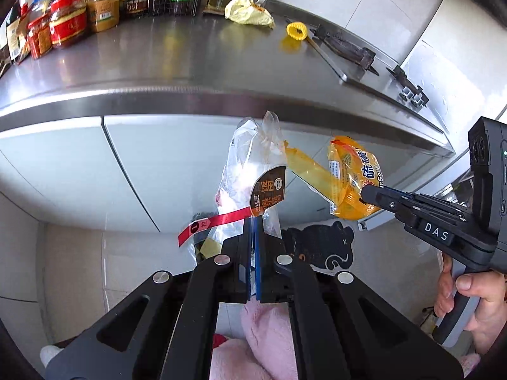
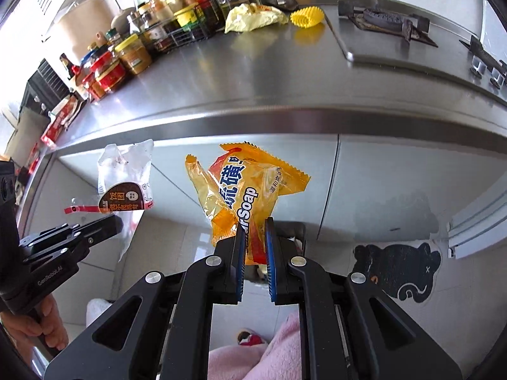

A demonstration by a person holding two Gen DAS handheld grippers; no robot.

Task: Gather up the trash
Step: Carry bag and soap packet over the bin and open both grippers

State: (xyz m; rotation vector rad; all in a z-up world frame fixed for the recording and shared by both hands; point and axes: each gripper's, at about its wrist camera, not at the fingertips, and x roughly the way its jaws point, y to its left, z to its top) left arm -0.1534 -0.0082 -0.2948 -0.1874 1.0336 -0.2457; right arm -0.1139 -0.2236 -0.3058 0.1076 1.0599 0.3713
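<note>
While both grippers hang in front of the surface's (image 1: 190,63) front edge, the left gripper (image 1: 253,221) has its fingers clamped tight on a clear plastic wrapper (image 1: 247,158), and the right gripper (image 2: 255,224) pinches an orange soap wrapper (image 2: 244,186).

Bright daylight glares off the steel counter (image 1: 190,63), frames sharp, with strong fisheye bending and dark corners.

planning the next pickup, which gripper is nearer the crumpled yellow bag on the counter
Left, slightly, though the margin is small. The left gripper, shut on the clear wrapper, and the right gripper, shut on the orange soap wrapper, both hang below the counter edge, well short of the crumpled yellow bag.
</note>
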